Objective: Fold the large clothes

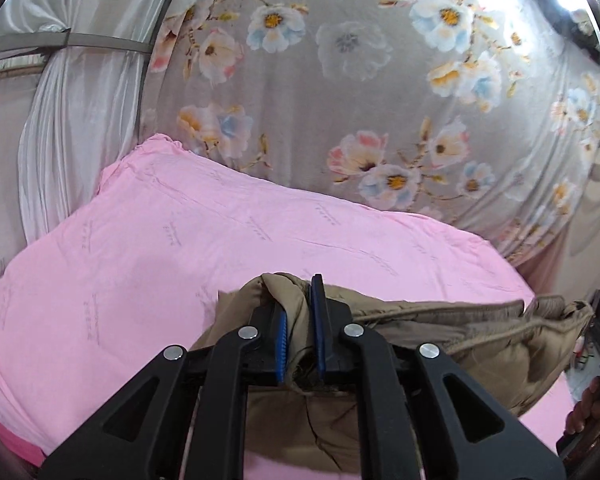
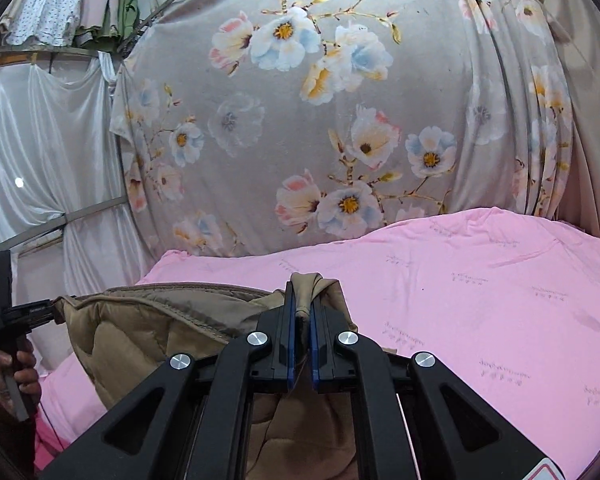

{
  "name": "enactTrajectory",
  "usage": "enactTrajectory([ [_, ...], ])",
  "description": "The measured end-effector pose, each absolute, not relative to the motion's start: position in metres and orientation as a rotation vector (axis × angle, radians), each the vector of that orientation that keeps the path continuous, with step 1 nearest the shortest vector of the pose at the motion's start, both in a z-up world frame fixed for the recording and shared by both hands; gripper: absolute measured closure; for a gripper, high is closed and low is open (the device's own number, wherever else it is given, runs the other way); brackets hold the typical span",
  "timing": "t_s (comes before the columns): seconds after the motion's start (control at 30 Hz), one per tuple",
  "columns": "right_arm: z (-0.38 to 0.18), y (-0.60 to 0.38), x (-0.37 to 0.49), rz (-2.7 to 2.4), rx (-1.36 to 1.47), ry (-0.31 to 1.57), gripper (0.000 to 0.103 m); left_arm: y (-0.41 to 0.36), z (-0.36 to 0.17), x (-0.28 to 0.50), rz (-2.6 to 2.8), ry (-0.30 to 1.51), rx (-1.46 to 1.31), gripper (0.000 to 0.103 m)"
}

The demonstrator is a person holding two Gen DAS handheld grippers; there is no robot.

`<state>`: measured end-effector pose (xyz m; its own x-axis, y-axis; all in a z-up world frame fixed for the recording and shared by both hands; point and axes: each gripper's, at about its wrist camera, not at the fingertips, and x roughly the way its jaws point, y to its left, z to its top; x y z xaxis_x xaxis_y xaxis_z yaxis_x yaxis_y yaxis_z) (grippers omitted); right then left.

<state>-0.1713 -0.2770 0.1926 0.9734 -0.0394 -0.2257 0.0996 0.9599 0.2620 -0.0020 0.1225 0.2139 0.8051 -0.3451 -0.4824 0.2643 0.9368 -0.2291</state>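
Count by kind: one brown quilted jacket (image 1: 480, 340), bunched, on one bed covered by one pink sheet (image 1: 180, 240). Two tongs: left tongs (image 1: 298, 332), right tongs (image 2: 302, 334), each with two blue-padded fingers clamped on jacket fabric. One floral curtain (image 2: 300, 120) behind the bed; one white curtain (image 2: 40, 140) beside it. Hanging garments at upper left of the right wrist view: several, exact number unclear.

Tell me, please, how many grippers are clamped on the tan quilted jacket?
2: the left gripper and the right gripper each pinch the tan quilted jacket above the pink bedsheet.
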Motion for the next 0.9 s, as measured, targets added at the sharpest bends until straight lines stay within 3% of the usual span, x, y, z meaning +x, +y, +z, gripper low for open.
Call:
enactTrajectory([
  [0.47, 0.111, -0.313, 0.018, -0.259, 0.383, 0.398, 0.098, 0.05, 0.094, 0.179, -0.131, 0.757, 0.024, 0.092],
  [0.9, 0.028, -0.329, 0.085, -0.315, 0.433, 0.611, 0.098, 0.029, 0.023, 0.223, -0.096, 0.866, 0.059, 0.09],
])
